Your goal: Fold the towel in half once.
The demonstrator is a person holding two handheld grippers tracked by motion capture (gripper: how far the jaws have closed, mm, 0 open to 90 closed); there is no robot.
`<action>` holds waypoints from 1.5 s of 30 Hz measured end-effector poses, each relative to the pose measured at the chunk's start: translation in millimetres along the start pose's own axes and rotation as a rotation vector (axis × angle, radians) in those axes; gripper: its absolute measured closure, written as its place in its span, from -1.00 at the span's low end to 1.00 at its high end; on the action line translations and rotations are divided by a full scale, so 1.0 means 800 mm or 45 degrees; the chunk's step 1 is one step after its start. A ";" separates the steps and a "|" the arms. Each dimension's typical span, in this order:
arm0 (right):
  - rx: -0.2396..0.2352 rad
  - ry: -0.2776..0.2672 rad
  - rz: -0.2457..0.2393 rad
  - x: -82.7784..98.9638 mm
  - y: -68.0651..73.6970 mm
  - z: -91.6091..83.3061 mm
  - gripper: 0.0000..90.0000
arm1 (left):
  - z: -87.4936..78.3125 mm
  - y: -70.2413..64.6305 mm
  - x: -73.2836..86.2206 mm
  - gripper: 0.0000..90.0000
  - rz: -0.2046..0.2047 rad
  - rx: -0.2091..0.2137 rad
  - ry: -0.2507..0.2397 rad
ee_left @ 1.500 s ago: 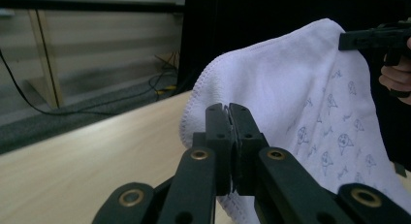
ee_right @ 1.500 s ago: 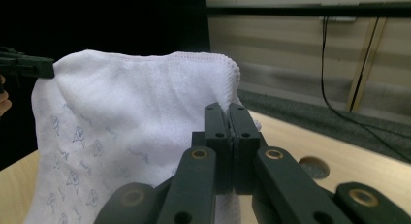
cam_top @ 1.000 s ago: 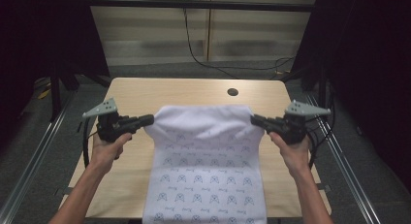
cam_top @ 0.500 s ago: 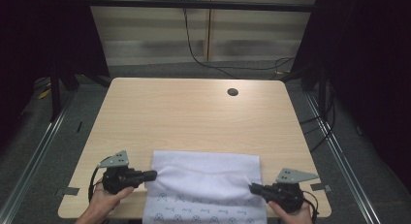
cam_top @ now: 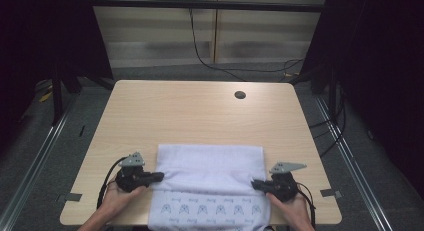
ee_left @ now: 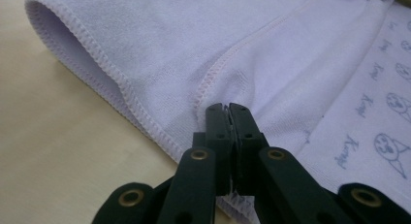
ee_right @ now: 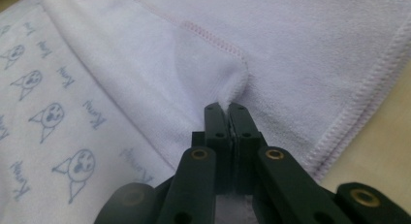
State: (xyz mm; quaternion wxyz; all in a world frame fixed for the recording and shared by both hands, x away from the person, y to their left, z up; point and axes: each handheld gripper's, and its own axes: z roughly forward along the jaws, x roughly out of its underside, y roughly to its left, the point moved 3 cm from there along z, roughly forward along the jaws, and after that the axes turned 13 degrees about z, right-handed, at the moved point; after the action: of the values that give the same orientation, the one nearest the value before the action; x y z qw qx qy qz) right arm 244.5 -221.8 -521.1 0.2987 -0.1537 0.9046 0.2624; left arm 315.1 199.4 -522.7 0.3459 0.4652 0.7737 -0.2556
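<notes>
I see the towel [cam_top: 210,166] as soft, matt terry cloth, pale lilac, with raised stitched hems and a smoother printed face. My desk [cam_top: 200,116] looks like light wood laminate, smooth and faintly satin. Each hand-held gripper [ee_left: 227,110] is matt black plastic with brass-coloured rivets.

Left claw [ee_left: 227,110] pinching white towel [ee_left: 194,44]

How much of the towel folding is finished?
One fold looks done: the towel is doubled over toward the person, its plain back on top and a printed strip showing at the table edge. The left claw and right claw pinch the folded-over corners. Left: letting go, maybe more folds.
</notes>
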 end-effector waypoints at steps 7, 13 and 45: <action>0.058 -0.003 -0.001 -0.069 -0.024 0.050 0.97 | 0.019 0.073 -0.019 0.96 -0.103 -0.081 -0.015; 0.094 -0.022 0.043 -0.107 -0.043 0.075 0.97 | 0.038 0.117 -0.039 0.96 -0.124 -0.170 0.003; -0.069 -0.469 -0.097 -0.182 0.024 -0.057 0.97 | -0.108 0.056 -0.114 0.96 -0.035 -0.137 -0.496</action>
State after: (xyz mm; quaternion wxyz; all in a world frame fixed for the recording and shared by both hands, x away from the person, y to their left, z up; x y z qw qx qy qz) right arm 328.2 -214.5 -392.1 0.4646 -0.1451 0.8208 0.2990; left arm 359.5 231.5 -400.6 0.5099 0.3773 0.7108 -0.3039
